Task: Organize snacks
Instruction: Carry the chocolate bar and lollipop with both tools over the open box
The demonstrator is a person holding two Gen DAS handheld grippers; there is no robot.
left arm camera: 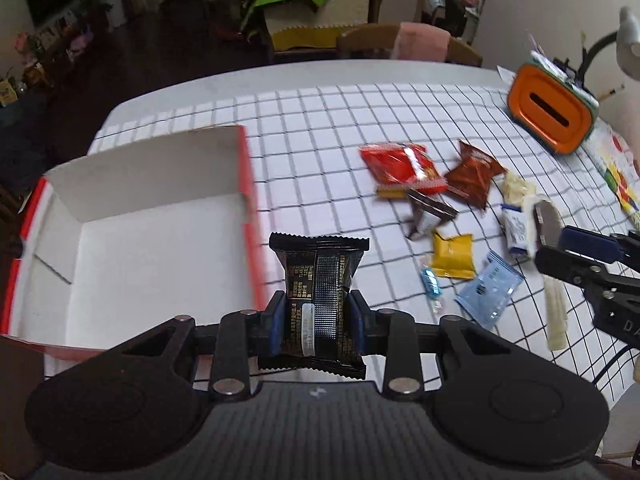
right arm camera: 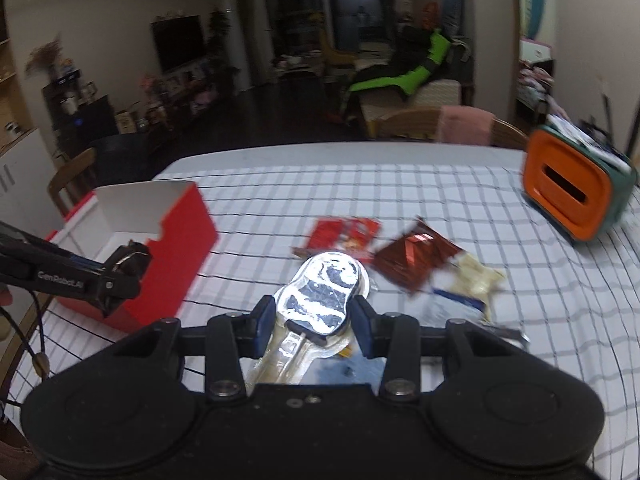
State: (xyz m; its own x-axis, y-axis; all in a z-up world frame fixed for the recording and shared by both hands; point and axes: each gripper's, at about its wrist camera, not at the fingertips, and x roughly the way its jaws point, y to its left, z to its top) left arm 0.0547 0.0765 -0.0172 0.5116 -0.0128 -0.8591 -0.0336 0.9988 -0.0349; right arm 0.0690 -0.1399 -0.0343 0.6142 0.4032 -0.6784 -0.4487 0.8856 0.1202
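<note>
Snacks lie scattered on the checked surface [left arm camera: 320, 120], right of the open red box [left arm camera: 152, 240]: red packet [left arm camera: 400, 164], brown packet [left arm camera: 474, 174], yellow packet [left arm camera: 454, 256], pale blue sachet [left arm camera: 490, 292], a small blue-wrapped candy [left arm camera: 431, 282], plus a few pale wrappers I cannot identify through the blur.

Left gripper [left arm camera: 318, 320]: I see its fingers [left arm camera: 276, 320] closed partway onto a black packet [left arm camera: 320, 276] with gold print, the blue pads pressing both sides. The packet stands upright between them, clear of the surface, just beside the box's right wall. Box interior is white; nothing visible inside it from the left wrist view.

Right gripper [right arm camera: 312, 320]: fingers [right arm camera: 262, 320] partly closed on a clear-wrapped, silver and dark blue lollipop-shaped snack [right arm camera: 324, 292], rounded head pointing forward, stick end toward the camera. It is lifted above the surface, with the red and brown packets behind it.

An orange and teal container [left arm camera: 548, 114] sits at the far right edge of the surface, well apart from the box. In the right wrist view, the left gripper shows over the box's near corner.
</note>
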